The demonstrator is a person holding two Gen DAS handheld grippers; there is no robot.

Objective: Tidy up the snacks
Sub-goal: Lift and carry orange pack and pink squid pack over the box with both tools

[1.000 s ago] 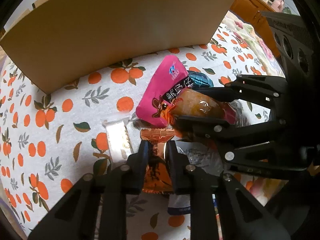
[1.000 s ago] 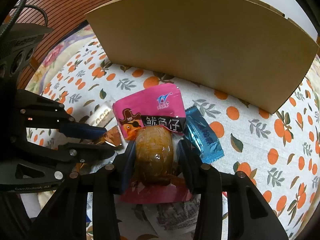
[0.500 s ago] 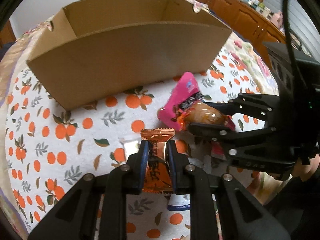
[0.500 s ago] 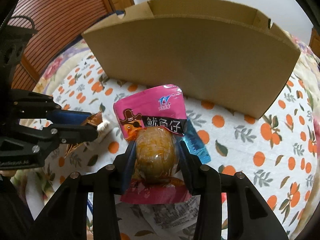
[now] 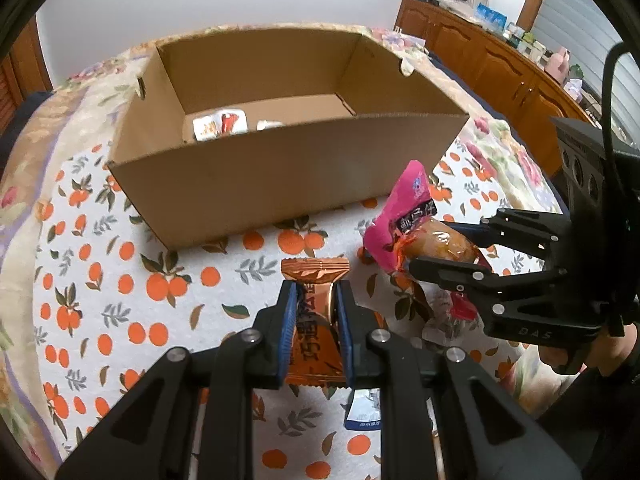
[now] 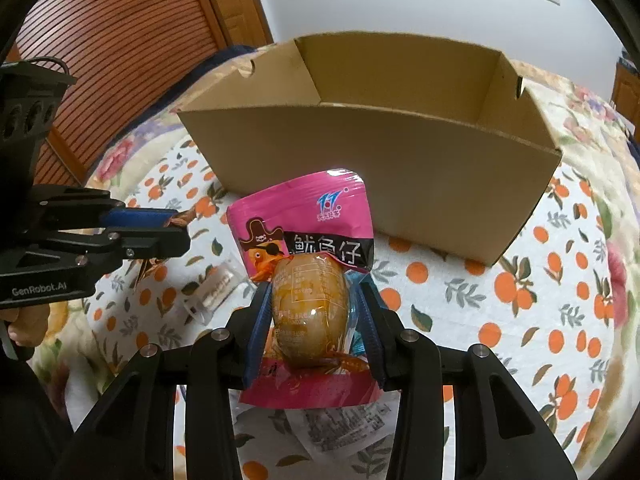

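The left gripper has its fingers pinched on an orange wrapper snack, held clear of the table in front of the cardboard box. The right gripper has its fingers clamped on the bulging middle of a pink squid pouch, also raised above the cloth and just short of the box's near wall.

Handling notes:
- Orange wrapper snack: judged light and flat, with crinkly film that deforms under pressure. The grip sits across the middle, crimped end free; this should hold.
- Pink squid pouch: judged soft, somewhat heavier, with glossy film likely to slip. Holding it at the thick, filled centre looks the surest choice; the flat printed top would fold.

Two white packets already lie inside the box. A clear packet remains on the table.
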